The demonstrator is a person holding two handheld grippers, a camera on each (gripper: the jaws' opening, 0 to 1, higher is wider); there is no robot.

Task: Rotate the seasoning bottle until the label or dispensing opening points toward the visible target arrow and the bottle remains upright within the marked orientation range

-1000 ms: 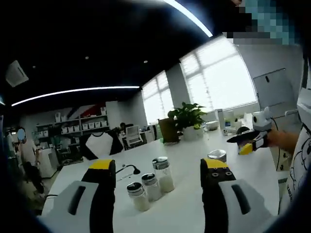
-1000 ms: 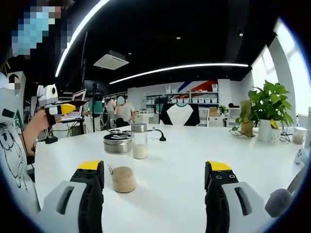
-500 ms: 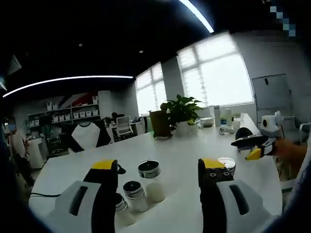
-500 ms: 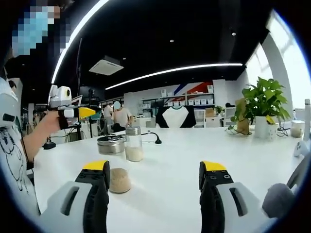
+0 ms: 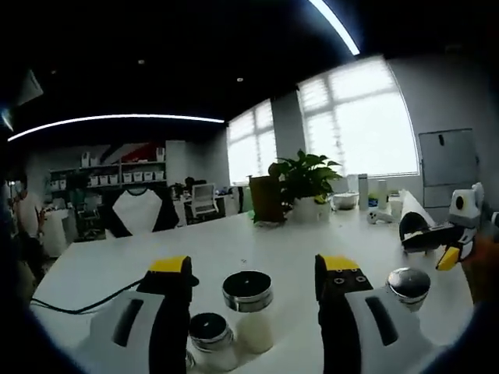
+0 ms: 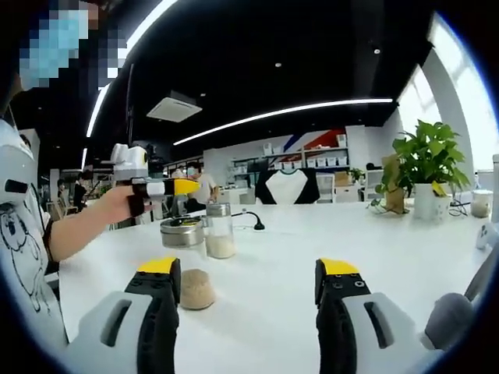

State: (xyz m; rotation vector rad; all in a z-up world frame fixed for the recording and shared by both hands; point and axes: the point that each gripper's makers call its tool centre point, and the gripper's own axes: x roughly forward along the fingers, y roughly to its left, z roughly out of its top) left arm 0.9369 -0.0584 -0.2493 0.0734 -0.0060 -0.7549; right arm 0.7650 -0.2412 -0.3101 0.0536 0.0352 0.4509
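Bottles crowd the bottom of the left gripper view: a taller seasoning bottle [image 5: 249, 315] with a dark round lid stands upright on the white table [image 5: 257, 249] between the spread jaws of the left gripper [image 5: 251, 274], a shorter bottle [image 5: 209, 339] just beside it, and a chrome-lidded jar [image 5: 408, 285] off to the right near the other gripper. Compared with a second ago the bottles sit lower and larger here, so the left gripper has closed in on them, jaws wide and holding nothing. In the right gripper view, the right gripper [image 6: 246, 273] is likewise open and empty over bare table, with a small jar of brown seasoning [image 6: 197, 289] near its left jaw and a clear bottle [image 6: 219, 231] farther back; the left gripper has advanced toward that group. No target arrow is discernible, and the rotation appears not yet begun.
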